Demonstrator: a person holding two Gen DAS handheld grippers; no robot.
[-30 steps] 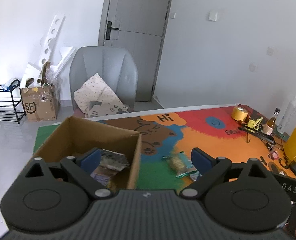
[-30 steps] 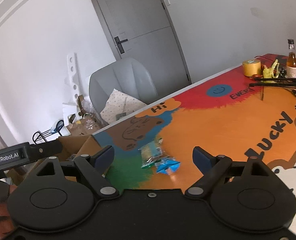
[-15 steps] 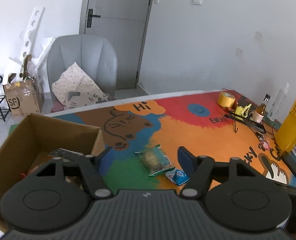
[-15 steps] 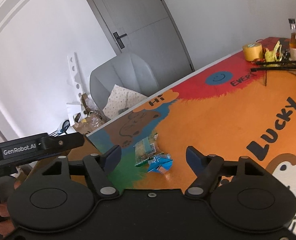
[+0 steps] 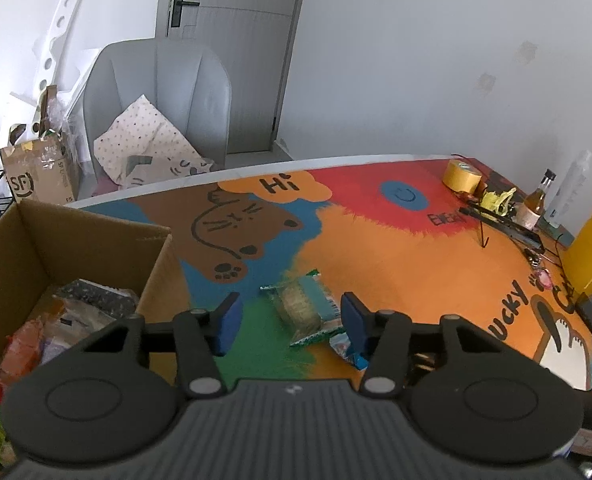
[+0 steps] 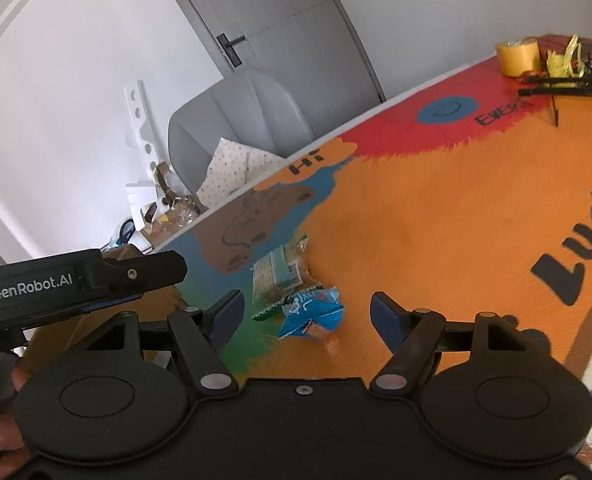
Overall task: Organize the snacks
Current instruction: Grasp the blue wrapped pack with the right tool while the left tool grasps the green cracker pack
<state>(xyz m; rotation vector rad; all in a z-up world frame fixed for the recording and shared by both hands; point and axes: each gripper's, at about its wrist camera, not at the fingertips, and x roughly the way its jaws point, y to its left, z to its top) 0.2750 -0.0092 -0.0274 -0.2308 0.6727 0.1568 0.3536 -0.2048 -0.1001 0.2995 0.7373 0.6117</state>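
Left wrist view: left gripper (image 5: 288, 322) hangs over the painted table (image 5: 395, 248), jaws closing, nothing pressed between them yet. Green cracker packet (image 5: 301, 310) lies flat on the table between the two blue pads, not touched. Small blue packet (image 5: 345, 348) sits at the cracker packet's 4 o'clock, touching or overlapping it, partly hidden behind the right pad. Cardboard box (image 5: 96, 240) stands open at 9 o'clock of the packets, near them, already holding a loose pile of wrapped snacks; too jumbled to count.

Right wrist view: right gripper (image 6: 305, 314) has jaws moderately wide, empty, framing the same blue packet (image 6: 311, 312) with the cracker packet (image 6: 278, 276) just beyond at 11 o'clock. The left gripper's body shows at 9 o'clock.

Handling guess: both packets light, thin crinkly film, slippery, soft at the crimped ends. Crackers inside probably brittle, so pinch across the short width or by a sealed end, gentle squeeze. The blue one looks crumpled; grab its raised fold.

Count: two loose snack packets on the table, one box, two grippers. Far edge at 1 to 2 o'clock: one tape roll (image 5: 461, 176), one small brown bottle (image 5: 535, 204).
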